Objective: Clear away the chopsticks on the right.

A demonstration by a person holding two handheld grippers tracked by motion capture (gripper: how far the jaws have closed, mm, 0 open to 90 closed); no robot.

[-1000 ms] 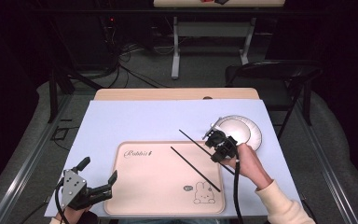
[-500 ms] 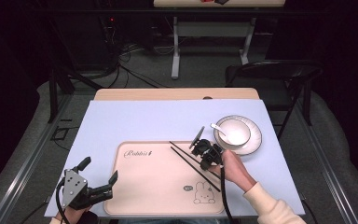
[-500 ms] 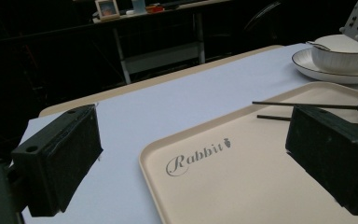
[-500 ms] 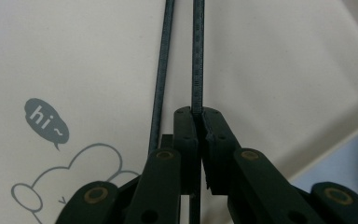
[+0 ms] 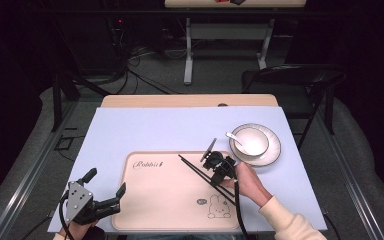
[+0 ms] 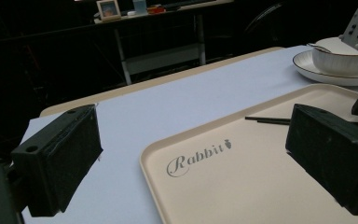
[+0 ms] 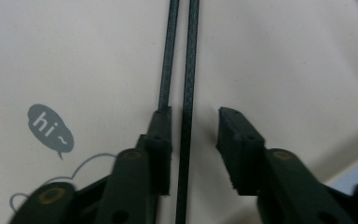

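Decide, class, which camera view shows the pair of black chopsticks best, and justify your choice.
The high view: both chopsticks lie whole on the tray, running diagonally under the right gripper. The right gripper view shows them close up between open fingers but cuts off their ends. The left gripper view shows just their tips.

So the right tongs (image 5: 214, 165) came down from near the bowl (image 5: 250, 142) and laid the chopsticks (image 5: 200, 172) flat on the tray (image 5: 150, 200). Their jaws have just been opening, with one stick lying loose between them now.
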